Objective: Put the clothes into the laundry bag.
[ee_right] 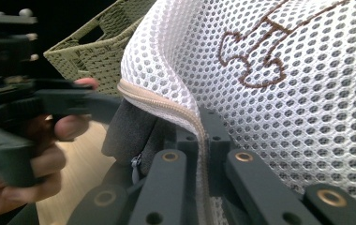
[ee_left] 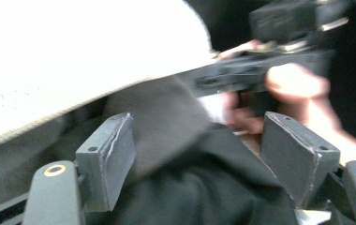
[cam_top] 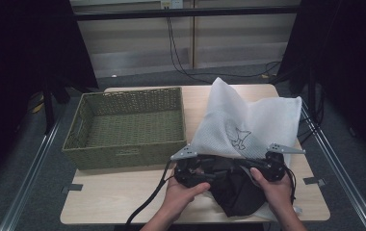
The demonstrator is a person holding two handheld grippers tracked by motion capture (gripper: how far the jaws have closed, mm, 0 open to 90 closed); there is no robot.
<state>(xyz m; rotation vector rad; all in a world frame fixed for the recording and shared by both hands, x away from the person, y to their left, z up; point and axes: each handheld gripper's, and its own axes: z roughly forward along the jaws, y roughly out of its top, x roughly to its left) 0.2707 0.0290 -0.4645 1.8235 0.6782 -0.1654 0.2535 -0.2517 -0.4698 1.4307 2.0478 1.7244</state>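
So the white mesh laundry bag [cam_top: 248,120] is your landmark here. It lies on the bench [cam_top: 123,192] just right of the green woven basket [cam_top: 128,126], with its zipped mouth facing you at the near edge. There's a little brown stitched figure on the mesh, up past the mouth.

The dark garment [cam_top: 234,187] sits right at that mouth. Part of it is tucked under the bag's zipper edge and the rest is bunched up on the bench in front of the bag, between your two hands.

Your right tongs [ee_right: 203,140] are clamped tight on the bag's beige zipper edge [ee_right: 166,108]. In the right gripper view the jaws are pinched together with the zipper tape running straight down between them, and the mesh is lifted a bit over the garment's grey fold.

Your left tongs [ee_left: 190,154] are at the left corner of the bag's mouth, and they stand wide apart. The left gripper view has the dark fabric lying in the gap, but neither pad is pressing on it, so nothing's actually gripped on that side. That view is kinda blurry, fair warning. Your right hand [ee_left: 293,84] shows past the garment there, under the white bag edge.
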